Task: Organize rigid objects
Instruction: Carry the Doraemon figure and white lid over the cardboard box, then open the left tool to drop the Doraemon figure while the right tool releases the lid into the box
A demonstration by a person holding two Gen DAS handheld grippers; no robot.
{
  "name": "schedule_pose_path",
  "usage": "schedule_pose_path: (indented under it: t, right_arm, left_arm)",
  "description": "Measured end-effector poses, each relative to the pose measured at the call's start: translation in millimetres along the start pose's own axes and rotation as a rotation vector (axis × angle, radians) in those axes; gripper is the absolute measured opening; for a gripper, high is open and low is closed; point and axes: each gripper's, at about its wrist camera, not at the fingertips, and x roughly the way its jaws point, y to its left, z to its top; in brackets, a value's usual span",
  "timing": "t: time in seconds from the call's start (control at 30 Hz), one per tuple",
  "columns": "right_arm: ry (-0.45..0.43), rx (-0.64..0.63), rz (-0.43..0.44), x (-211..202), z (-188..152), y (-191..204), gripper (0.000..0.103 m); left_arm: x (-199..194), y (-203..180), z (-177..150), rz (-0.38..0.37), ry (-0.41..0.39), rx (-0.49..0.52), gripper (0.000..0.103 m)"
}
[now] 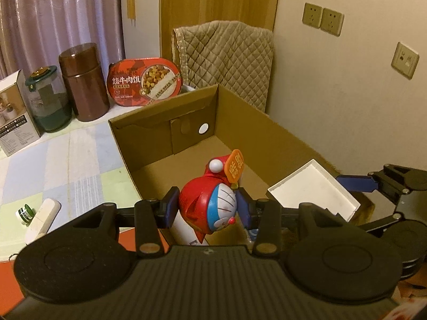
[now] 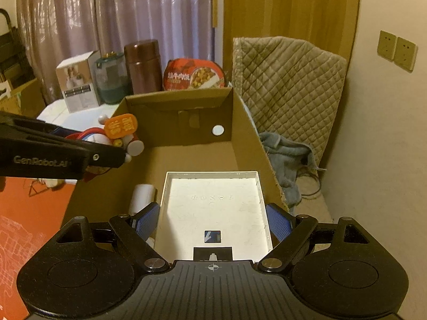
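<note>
Cardboard box (image 1: 256, 133) is the drop spot. Left gripper (image 1: 209, 208) has its fingers clamped on the red-and-blue cat figure (image 1: 210, 208) over the near edge; right gripper (image 2: 212, 220) grips the white tray (image 2: 213, 208) wide. I'd lower both gently, keeping them apart.

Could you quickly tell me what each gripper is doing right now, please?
Left gripper: shut on the red and blue toy figure, over the cardboard box.
Right gripper: jaws closed on the white tray, also over the box.
</note>
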Motion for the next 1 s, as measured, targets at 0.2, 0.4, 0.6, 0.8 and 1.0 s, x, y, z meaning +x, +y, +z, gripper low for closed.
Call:
schedule_pose_path:
  t: [0.2, 0.4, 0.6, 0.8, 1.0]
  right_arm:
    - [0.014, -0.010, -0.002, 9, 1, 0, 0.082]
    - [0.027, -0.005, 0.002, 14, -3, -1, 0.082]
    - [0.027, 0.003, -0.007, 16, -3, -4, 0.082]
    - [0.025, 0.012, -0.008, 17, -4, -7, 0.082]
    - [0.025, 0.023, -0.008, 15, -5, -10, 0.082]
  left_arm:
    - [17, 0, -5, -0.014, 0.034, 0.023, 0.040]
    - [30, -2, -7, -0.030, 0.053, 0.044, 0.040]
    - [36, -3, -8, -0.031, 0.062, 0.044, 0.040]
    - [41, -4, -7, -0.037, 0.065, 0.039, 0.040]
    - [34, -1, -5, -0.037, 0.021, 0.023, 0.048]
